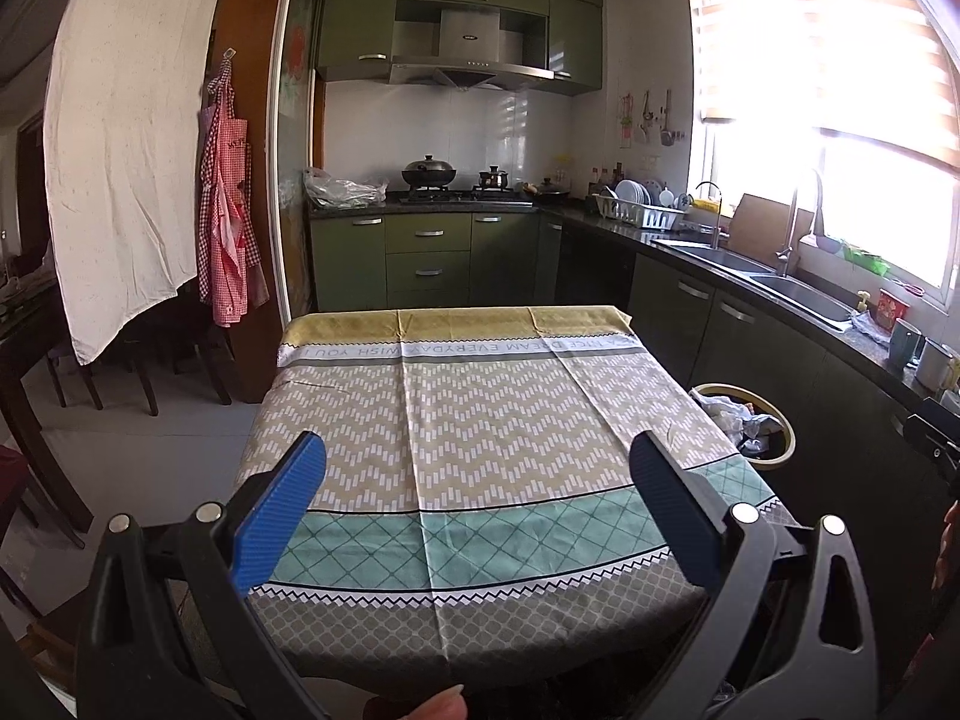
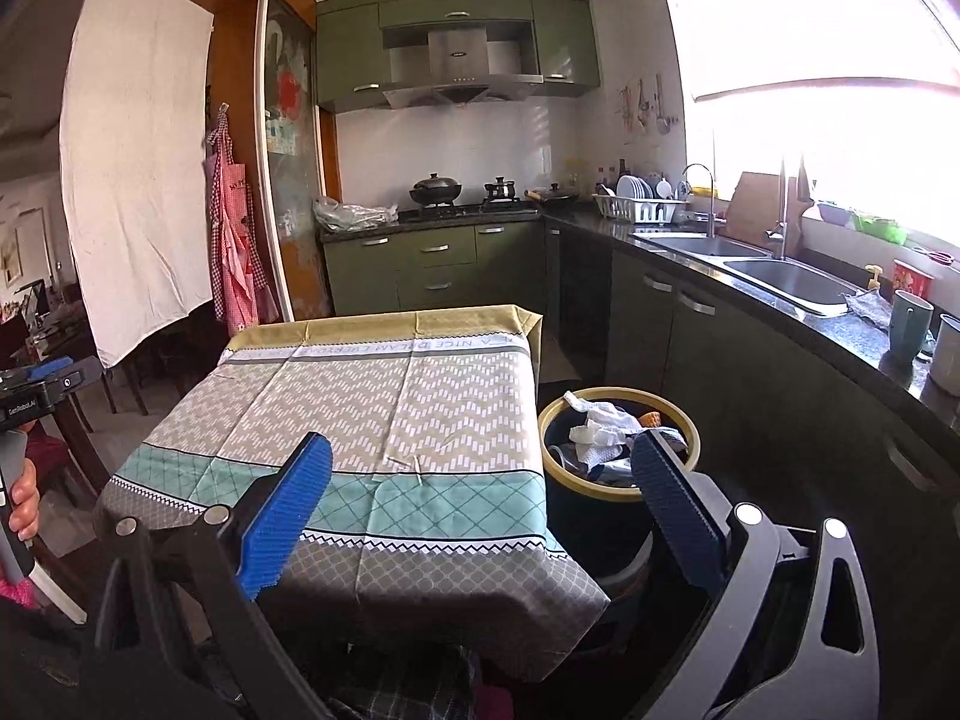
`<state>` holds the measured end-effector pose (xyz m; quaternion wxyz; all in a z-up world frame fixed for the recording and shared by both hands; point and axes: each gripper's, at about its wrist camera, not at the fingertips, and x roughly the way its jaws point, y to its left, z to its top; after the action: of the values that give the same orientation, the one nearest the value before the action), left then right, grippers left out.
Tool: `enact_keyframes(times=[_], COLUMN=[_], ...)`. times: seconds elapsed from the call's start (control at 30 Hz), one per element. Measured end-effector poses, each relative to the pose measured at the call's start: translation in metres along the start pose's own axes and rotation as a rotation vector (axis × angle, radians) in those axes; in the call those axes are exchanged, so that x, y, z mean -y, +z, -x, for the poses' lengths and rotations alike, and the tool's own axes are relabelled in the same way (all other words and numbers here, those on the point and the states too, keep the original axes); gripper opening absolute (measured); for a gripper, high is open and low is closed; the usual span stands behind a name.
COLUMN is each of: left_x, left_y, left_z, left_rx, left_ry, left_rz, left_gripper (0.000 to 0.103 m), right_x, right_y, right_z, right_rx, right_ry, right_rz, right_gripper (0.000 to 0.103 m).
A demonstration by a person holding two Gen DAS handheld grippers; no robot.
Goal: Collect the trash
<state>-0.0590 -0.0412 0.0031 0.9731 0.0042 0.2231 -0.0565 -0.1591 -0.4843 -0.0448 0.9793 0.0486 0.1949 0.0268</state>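
A dark trash bin with a yellow rim [image 2: 618,483] stands on the floor at the table's right side, holding crumpled white paper [image 2: 600,429] and other scraps. It also shows in the left wrist view [image 1: 780,456], partly behind the table edge. The table wears a patterned cloth [image 1: 480,420], which also shows in the right wrist view [image 2: 372,408]. My left gripper [image 1: 477,501] is open and empty above the near part of the table. My right gripper [image 2: 480,507] is open and empty, over the table's near right corner, beside the bin.
A dark kitchen counter [image 2: 840,324] with a double sink [image 2: 780,276], mugs and a dish rack runs along the right. Green cabinets and a stove [image 1: 462,195] stand at the back. A white sheet [image 1: 126,138], an apron and dark chairs are on the left.
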Motion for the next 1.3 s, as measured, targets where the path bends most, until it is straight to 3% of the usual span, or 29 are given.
enact_keyframes(times=[1.3], left_x=[0.004], left_y=[0.002], left_z=[0.004], left_rx=[0.011], left_ry=[-0.035], left_rz=[-0.020], left_gripper=[0.096], right_x=[0.003], right_y=[-0.001], right_z=[-0.014], right_rx=[-0.016], right_ry=[0.028], right_rz=[0.003], right_gripper=[0.098])
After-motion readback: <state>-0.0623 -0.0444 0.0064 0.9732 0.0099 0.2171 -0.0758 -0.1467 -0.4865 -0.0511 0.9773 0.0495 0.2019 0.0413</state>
